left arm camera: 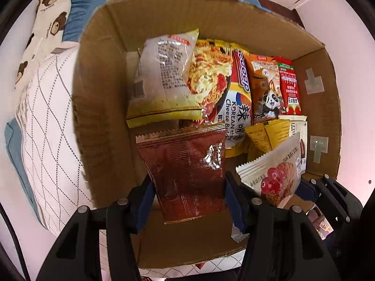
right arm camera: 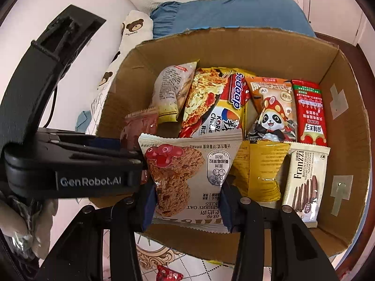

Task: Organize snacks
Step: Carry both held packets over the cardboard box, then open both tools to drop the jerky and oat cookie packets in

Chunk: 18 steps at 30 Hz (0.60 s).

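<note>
Both grippers are loaded: left gripper [left arm camera: 188, 201] is clamped on a dark red packet [left arm camera: 187, 171], right gripper [right arm camera: 187, 201] pinches the cranberry oat cookie bag [right arm camera: 187, 171]. The cardboard box [right arm camera: 257, 46] ahead of the jaws is packed, so dropped packets could pile crooked or crush the noodles [right arm camera: 211, 103].

Left tongs [left arm camera: 189, 201], right tongs [right arm camera: 187, 201] clamped, pointing down.

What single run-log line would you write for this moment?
left gripper: shut on dark red packet | right gripper: shut on cranberry oat cookie packet | both over cardboard box | not yet released
</note>
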{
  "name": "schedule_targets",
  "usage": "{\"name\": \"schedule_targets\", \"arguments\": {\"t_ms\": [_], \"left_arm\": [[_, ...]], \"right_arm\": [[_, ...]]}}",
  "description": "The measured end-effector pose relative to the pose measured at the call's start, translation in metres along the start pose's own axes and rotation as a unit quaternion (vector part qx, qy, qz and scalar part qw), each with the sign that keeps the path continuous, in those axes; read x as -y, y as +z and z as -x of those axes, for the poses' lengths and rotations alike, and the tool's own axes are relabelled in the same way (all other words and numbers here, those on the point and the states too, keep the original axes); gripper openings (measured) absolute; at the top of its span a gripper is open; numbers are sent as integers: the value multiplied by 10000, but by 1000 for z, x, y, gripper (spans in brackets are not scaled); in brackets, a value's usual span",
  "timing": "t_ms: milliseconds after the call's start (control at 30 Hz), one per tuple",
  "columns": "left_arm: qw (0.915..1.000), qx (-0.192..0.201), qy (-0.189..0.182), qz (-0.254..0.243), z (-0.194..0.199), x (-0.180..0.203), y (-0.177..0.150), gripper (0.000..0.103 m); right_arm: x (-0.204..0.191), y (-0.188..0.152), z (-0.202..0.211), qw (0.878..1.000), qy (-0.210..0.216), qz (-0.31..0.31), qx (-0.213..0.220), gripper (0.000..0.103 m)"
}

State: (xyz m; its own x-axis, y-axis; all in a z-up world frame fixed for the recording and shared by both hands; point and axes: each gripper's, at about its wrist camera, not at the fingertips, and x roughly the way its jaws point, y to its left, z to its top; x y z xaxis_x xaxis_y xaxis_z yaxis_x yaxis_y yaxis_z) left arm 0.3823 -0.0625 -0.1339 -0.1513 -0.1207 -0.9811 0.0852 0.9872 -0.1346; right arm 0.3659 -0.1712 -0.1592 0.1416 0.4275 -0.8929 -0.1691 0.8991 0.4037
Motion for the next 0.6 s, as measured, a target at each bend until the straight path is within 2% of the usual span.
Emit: {"name": "schedule_targets", "arguments": {"t_ms": [267,300,333,433,600], "left_arm": [[9998,-180,73,53,-10,-2,0,54],[9997,-220,75,63,-11,-2,0,54],[9996,-249,65,103,-12,-3,0,56],[9997,-148,71,204,-11,-8,0,64],[9995,-36,87,316,-9,-14,-1,64]], "right_arm": [[5,0,-11,9997,5,-125,-190,49],[5,0,-13,9996,-35,-127,-240,52],[5,0,-15,9995,-70,-129,-284,64],[6,-1,-19,9985,-312,-124,-434,78],[10,-4,-17,9979,-398,-122,-498,78]]}}
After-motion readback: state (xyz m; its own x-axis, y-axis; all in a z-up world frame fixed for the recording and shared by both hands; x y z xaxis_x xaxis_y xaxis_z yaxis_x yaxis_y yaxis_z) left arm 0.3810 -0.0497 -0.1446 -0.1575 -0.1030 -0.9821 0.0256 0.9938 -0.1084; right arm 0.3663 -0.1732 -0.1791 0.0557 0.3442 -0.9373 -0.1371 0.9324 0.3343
